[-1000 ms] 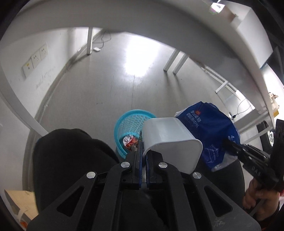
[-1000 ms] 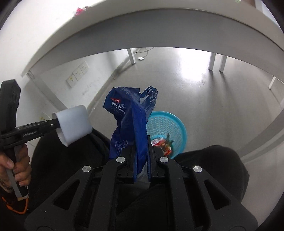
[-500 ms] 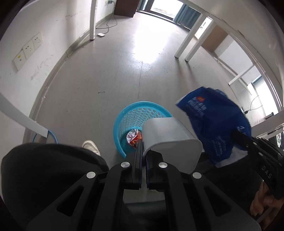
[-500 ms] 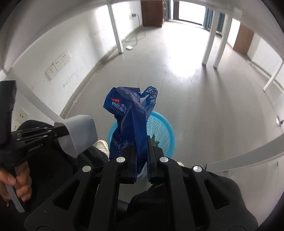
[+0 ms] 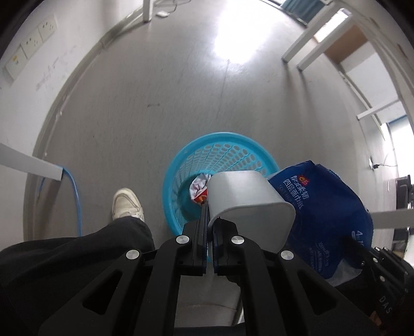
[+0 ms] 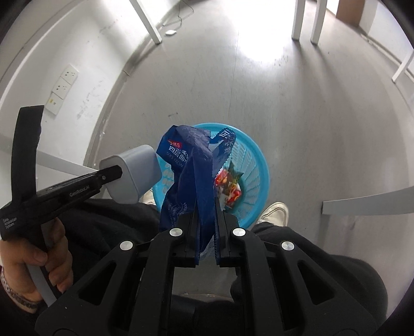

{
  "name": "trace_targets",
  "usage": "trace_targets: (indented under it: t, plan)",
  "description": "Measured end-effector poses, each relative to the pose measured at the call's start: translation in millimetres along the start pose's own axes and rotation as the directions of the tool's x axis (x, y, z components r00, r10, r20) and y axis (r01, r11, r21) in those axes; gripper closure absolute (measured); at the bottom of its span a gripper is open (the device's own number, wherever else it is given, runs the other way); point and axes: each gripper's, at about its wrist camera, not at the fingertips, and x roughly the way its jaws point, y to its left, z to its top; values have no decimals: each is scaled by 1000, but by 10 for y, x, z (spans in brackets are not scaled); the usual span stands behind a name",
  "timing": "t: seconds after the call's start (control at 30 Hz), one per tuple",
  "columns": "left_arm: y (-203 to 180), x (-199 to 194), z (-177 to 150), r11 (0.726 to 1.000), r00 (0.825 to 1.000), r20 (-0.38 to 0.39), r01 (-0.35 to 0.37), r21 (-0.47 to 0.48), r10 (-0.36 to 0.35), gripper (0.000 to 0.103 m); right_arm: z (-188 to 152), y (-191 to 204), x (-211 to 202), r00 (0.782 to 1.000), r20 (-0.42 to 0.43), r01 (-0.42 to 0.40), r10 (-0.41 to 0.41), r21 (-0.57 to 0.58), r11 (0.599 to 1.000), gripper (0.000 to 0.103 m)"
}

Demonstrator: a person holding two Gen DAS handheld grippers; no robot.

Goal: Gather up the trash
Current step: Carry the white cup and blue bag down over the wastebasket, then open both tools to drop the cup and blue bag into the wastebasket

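Observation:
My left gripper (image 5: 209,209) is shut on the rim of a grey plastic cup (image 5: 248,204), held tilted just above the blue mesh trash basket (image 5: 220,152) on the floor. That cup (image 6: 133,177) and left gripper (image 6: 113,172) also show in the right wrist view. My right gripper (image 6: 207,204) is shut on a crumpled dark blue tissue packet (image 6: 191,168), which hangs over the basket (image 6: 254,165). The packet (image 5: 323,212) sits right of the cup in the left wrist view. Red and white wrappers (image 6: 229,187) lie inside the basket.
The person's white shoes (image 5: 126,204) (image 6: 274,213) and black trouser legs (image 5: 72,258) flank the basket. A blue cable (image 5: 76,196) runs along the floor at left. White table legs (image 6: 305,20) stand further back; wall sockets (image 6: 63,88) at left.
Both grippers have sunk below the table edge and tipped downward toward the basket, which now looks larger and closer. Cup and packet stay gripped.

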Motion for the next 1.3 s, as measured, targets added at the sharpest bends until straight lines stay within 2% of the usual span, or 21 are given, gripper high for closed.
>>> trace_targets:
  t: [0.17,0.3,0.4,0.53,0.7,0.77,0.83,0.87,1.13,1.3]
  plan:
    - [26,201,155,999,999,-30,-36,-25,35,101,214,52,401,998,-42,44,-45,-16,999,96]
    - [-27,348,226,998,996,-55,-65,-14,64,101,348,-71,745,994,-110,30,-24,56,998,96]
    - [-55,474,294,999,995,-91,-52,-16,50,101,408,-202,980,987,-153,67,-51,102,993,96]
    - [-94,567,339,998,993,-102,-54,-19,52,101,462,-261,1229,975,-209,99,-70,132,986,96]
    - [-87,633,327,999,993,-118,-18,-29,14,100,481,-262,1298,973,-221,99,-67,136,986,94]
    - [-49,624,344,998,995,-102,7,-55,-13,89,486,-285,1296,973,-222,96,-62,144,985,87]
    - [-27,586,362,998,997,-73,5,-66,-10,72,482,-297,1282,974,-219,88,-54,151,985,71]
    - [-38,572,353,998,998,-65,4,-69,-8,70,473,-313,1291,975,-218,88,-53,153,984,70]
    - [-67,429,290,998,1000,-24,-11,-58,10,70,415,-174,1172,978,-201,73,-50,108,992,70]
    - [-42,251,169,997,998,10,-57,-53,58,70,321,-77,970,986,-161,63,-47,92,994,69]
